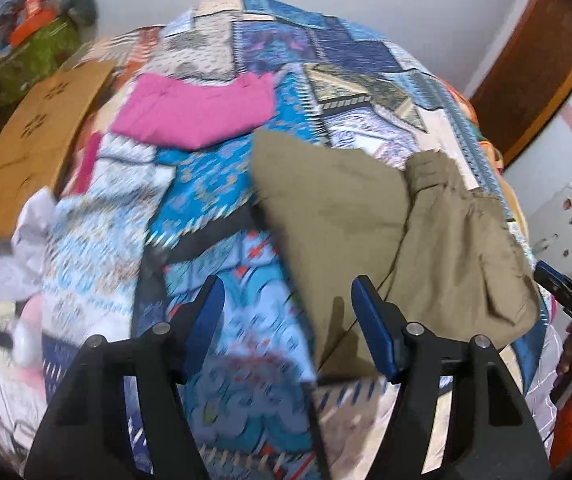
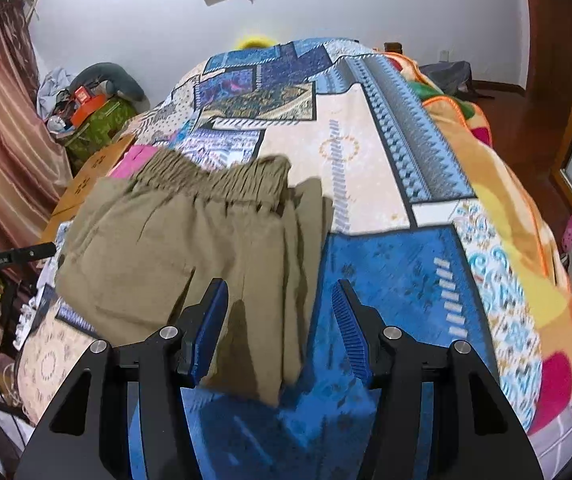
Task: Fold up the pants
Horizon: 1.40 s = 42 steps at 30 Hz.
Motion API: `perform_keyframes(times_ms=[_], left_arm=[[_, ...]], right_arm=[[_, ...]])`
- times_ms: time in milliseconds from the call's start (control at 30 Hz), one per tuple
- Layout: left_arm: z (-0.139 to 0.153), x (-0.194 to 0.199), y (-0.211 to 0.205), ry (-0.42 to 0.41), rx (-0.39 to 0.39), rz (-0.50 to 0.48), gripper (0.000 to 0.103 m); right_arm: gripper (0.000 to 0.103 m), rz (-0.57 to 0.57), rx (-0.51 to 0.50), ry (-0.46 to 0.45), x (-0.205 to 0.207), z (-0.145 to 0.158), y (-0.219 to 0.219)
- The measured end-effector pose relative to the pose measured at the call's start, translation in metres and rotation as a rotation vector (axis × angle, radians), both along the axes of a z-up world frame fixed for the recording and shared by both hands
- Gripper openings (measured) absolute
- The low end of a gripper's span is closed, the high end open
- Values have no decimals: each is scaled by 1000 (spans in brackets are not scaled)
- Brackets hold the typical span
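Two claws hang above the bed, both spread wide with nothing between their blue pads. The khaki cotton pants with the gathered elastic waistband (image 2: pixel 189 240) lie on the patchwork quilt of blue, cream and teal panels (image 2: pixel 386 264), already doubled into a compact bundle: in the right wrist view the waistband sits toward 12 o'clock and the folded legs run down toward 6 o'clock. The right claw (image 2: pixel 279 328) hovers over the bundle's near right edge, its left pad above the cloth and its right pad above bare quilt. In the left wrist view the left claw (image 1: pixel 288 324) sits at the pants' (image 1: pixel 366 240) 7 o'clock corner, also apart from the fabric. A folded magenta cloth (image 1: pixel 197 112) rests at 11 o'clock from the pants, and a flat brown cardboard sheet (image 1: pixel 33 152) lies farther out at 10 o'clock.

By my reading, a fold has been laid and the claws are between grips. The next move likely calls for both claws to descend onto the near hem, pinch all layers together, and carry them toward the waistband.
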State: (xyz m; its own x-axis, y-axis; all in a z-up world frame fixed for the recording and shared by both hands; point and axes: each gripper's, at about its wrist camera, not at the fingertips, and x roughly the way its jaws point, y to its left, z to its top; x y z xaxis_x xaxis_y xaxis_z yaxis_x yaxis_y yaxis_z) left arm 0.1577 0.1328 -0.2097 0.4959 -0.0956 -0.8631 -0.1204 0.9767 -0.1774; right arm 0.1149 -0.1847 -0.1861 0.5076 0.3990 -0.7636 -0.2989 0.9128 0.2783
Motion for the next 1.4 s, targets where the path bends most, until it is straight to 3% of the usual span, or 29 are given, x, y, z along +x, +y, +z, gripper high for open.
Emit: perform_keyframes(times_ms=[100,167,200,367,500,700,767,933,1100,1267,1400], left_arm=[[-10,21,-5,27,-1,-20,63],[-20,31,-5,55,28,-2,41],[-26,38,-5,74,48,3,38],[-32,43,5,56,115,35,37],[-27,40,16,58,64,29,37],[-35,36,6,106,-70,-66,39],[-37,35,1,96,-60,-64,45],[-38,46,1,87,-102,-45,45],[-37,54,-6,67,-89,-52,41],[-31,58,-16,41,-28,-59,13],[-22,58,-22,14,34,-61,5]], right_arm=[[50,7,12,9,17,-3,4],[50,19,12,25,26,-10,7],[50,22,9,31,29,-12,8],[45,40,-35,43,34,-25,10],[45,46,-29,44,30,-21,2],[48,64,8,108,33,-27,-2],[55,61,27,123,35,-32,-4],[55,51,135,187,44,-43,-8],[55,55,179,201,54,-49,-3],[32,61,210,206,61,-50,1],[20,71,164,159,60,-43,6]])
